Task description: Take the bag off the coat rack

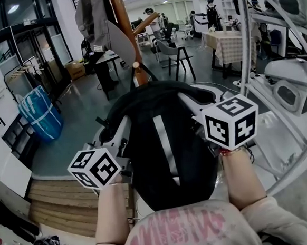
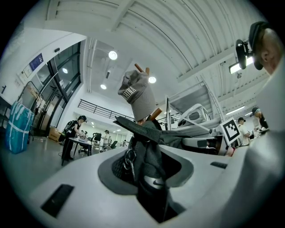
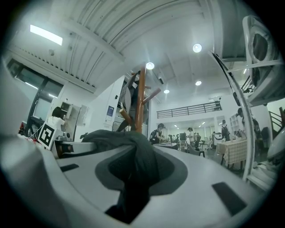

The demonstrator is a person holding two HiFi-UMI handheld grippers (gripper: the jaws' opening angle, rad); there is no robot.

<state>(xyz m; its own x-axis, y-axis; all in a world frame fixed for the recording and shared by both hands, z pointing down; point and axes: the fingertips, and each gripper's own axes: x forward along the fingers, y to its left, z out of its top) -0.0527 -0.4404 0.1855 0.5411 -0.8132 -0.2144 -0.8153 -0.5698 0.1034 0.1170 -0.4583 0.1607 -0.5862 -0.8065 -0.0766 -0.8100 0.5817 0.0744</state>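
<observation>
The bag hangs between the two grippers, close against the person's chest, with its long axis running from the chest out toward the rack and its top end nearest the pole. The left gripper has its fingers closed on a bunched fold of the bag's left side, a strap and zip pull caught in with it. The right gripper has its fingers closed on dark fabric at the bag's right side, so the load is shared and neither hand is nearer than the other. What the coming move turns on is the top handle - it rises just beside the pale tip of a peg, straight ahead of both sets of fingers and above them. Whether the loop sits over that peg or is free of it cannot be told. Judged from this, the bag would need to rise and come back toward the person, both hands together, to clear the peg
</observation>
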